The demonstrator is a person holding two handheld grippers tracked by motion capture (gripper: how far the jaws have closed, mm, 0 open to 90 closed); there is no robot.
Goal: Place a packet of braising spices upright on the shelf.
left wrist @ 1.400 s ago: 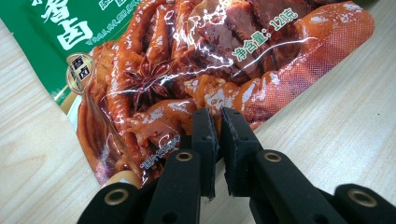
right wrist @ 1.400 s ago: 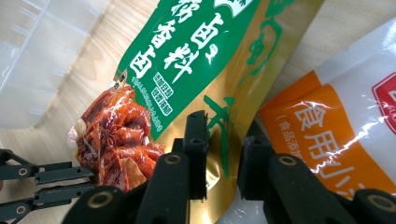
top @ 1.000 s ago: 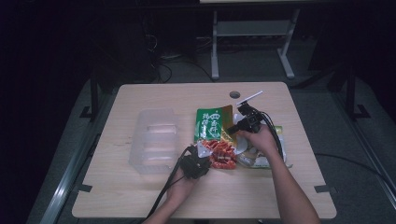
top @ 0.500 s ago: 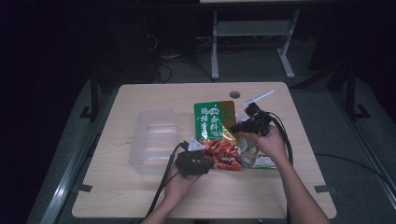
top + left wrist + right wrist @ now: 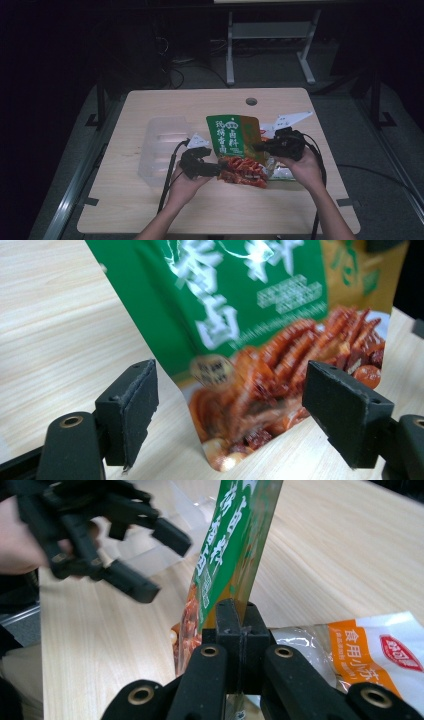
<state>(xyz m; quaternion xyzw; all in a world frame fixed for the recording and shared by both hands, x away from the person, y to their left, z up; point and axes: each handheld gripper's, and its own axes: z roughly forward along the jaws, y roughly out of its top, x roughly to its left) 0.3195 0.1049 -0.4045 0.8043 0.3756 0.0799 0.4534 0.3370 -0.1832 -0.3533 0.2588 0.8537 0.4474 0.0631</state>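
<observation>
Right gripper point(image 5: 239, 611) is clenched on the green sachet's point(image 5: 231, 134) edge at frame centre, lifting it clear of the table point(image 5: 150, 210). Left gripper point(image 5: 230, 405) has just been opening, pads off, sachet between. Tip: keep rt grip firm, swing slow toward the clear tray point(image 5: 162, 145), centre-left. Vs earlier: sachet's higher, lt has let go

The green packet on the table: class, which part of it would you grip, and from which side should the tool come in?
Grip the green packet by a flat side edge, coming in level from the side. It is thin and stands on edge, so its faces offer no hold. The right tool is shut on one edge this way; the left tool, jaws just opened, has the lower corner between its pads without touching.
</observation>
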